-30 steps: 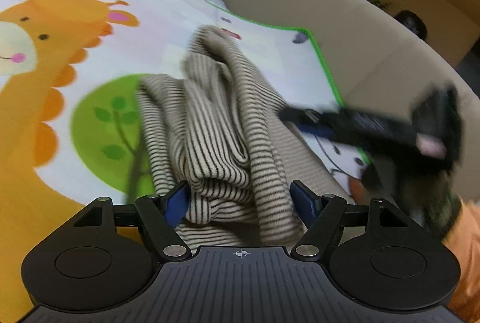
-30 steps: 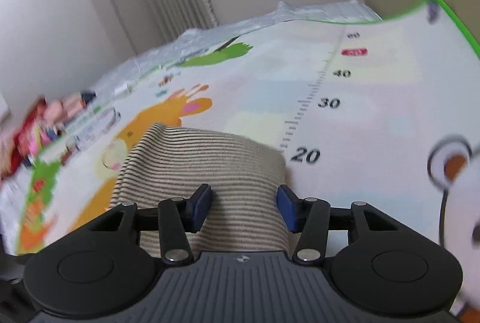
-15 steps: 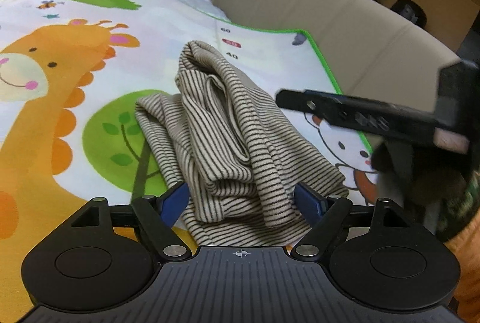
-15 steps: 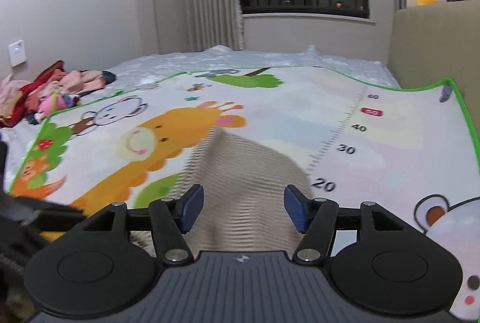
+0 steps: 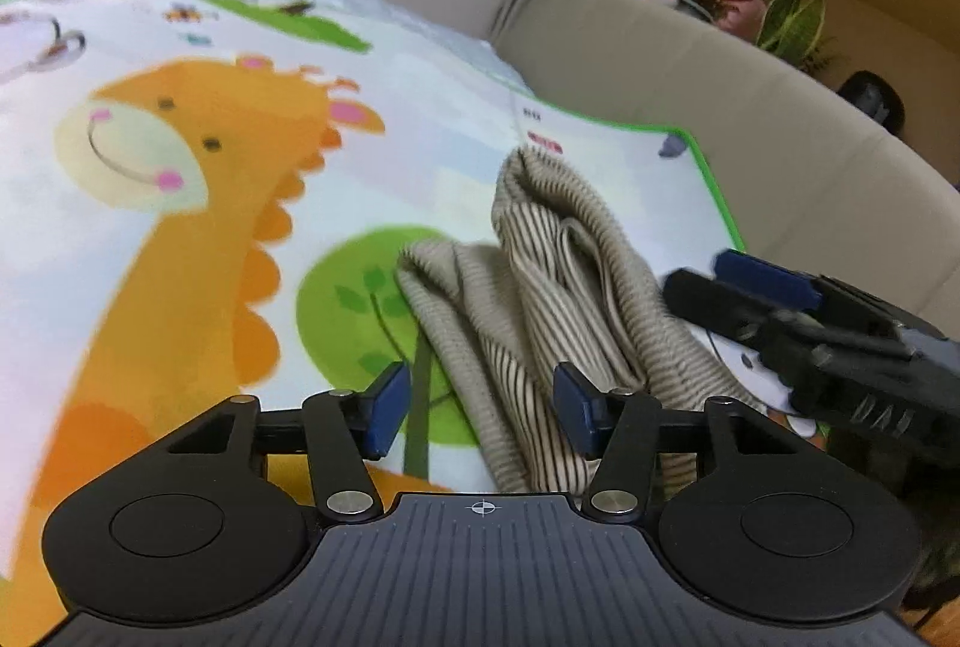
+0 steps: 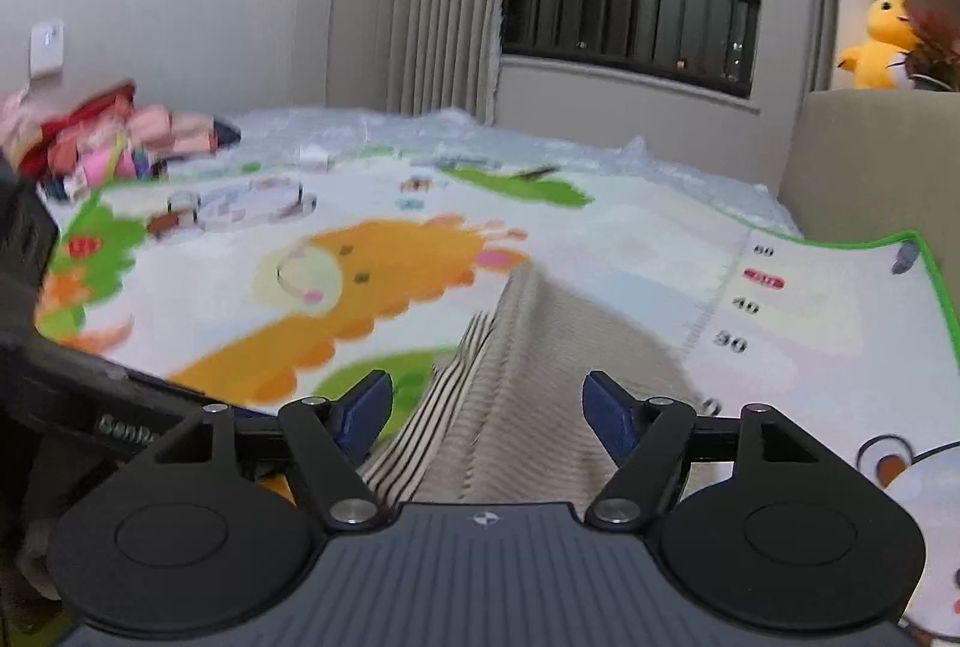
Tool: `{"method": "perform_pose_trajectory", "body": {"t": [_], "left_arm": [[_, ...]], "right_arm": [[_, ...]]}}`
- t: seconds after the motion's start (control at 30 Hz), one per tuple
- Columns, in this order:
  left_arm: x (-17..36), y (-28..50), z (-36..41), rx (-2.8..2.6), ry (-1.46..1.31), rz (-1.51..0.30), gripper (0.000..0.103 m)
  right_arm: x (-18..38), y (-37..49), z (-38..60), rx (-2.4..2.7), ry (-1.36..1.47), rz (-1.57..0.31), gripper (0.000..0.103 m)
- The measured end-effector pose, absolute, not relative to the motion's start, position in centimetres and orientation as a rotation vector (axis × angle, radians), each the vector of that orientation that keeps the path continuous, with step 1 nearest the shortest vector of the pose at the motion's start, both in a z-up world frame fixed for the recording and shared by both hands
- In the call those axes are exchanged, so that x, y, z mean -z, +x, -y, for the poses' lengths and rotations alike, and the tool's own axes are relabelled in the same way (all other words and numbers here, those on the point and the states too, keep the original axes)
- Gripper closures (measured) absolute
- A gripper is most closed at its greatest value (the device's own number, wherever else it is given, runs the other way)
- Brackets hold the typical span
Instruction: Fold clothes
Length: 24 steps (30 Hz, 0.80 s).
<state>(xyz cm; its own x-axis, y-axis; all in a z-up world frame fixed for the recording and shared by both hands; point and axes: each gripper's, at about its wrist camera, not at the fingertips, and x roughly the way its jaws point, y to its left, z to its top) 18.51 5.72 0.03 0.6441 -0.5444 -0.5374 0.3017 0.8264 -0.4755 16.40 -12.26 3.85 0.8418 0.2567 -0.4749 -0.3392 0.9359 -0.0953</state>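
striped garment [image 5: 558, 287] bunched on play mat [image 5: 180, 227], beside giraffe | left gripper [image 5: 480, 401] and right gripper [image 6: 487, 416] fingers apart, holding nothing | risk: grabbing one layer, bundle unravels

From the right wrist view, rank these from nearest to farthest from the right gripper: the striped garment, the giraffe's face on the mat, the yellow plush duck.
1. Striped garment: lying between the open fingers of the right gripper.
2. Giraffe's face: printed on the mat, ahead and to the left.
3. Yellow plush duck: far right, up on the ledge behind the beige sofa back.
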Motion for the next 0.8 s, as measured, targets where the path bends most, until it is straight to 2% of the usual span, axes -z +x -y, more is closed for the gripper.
{"method": "perform_pose_trajectory", "body": {"t": [0.03, 0.1, 0.23, 0.43, 0.53, 0.7, 0.8], "left_arm": [[0.3, 18.6, -5.7, 0.493, -0.373, -0.734, 0.058], [1.1, 18.8, -6.1, 0.468, -0.389, -0.763, 0.062], [1.8, 18.5, -7.8, 0.476, -0.472, -0.771, 0.058], [1.5, 18.2, -9.0, 0.488, -0.511, -0.743, 0.045], [1.9, 18.5, -9.1, 0.491, -0.524, -0.750, 0.045], [2.0, 18.7, -9.7, 0.466, -0.554, -0.750, 0.043], [1.7, 18.4, -10.8, 0.435, -0.565, -0.741, 0.040]], "right_arm": [[-3.1, 16.7, 12.1, -0.304, -0.198, -0.489, 0.032], [-1.8, 17.3, 11.7, -0.280, -0.235, -0.515, 0.034], [-2.2, 17.0, 13.6, -0.280, -0.212, -0.509, 0.079], [-7.1, 16.3, 18.2, -0.285, 0.060, -0.484, 0.082], [-8.4, 15.8, 16.8, -0.354, 0.036, -0.476, 0.082], [-3.7, 16.0, 10.6, -0.361, -0.170, -0.553, 0.080], [-1.2, 14.8, 7.9, -0.340, -0.300, -0.510, 0.073]]}}
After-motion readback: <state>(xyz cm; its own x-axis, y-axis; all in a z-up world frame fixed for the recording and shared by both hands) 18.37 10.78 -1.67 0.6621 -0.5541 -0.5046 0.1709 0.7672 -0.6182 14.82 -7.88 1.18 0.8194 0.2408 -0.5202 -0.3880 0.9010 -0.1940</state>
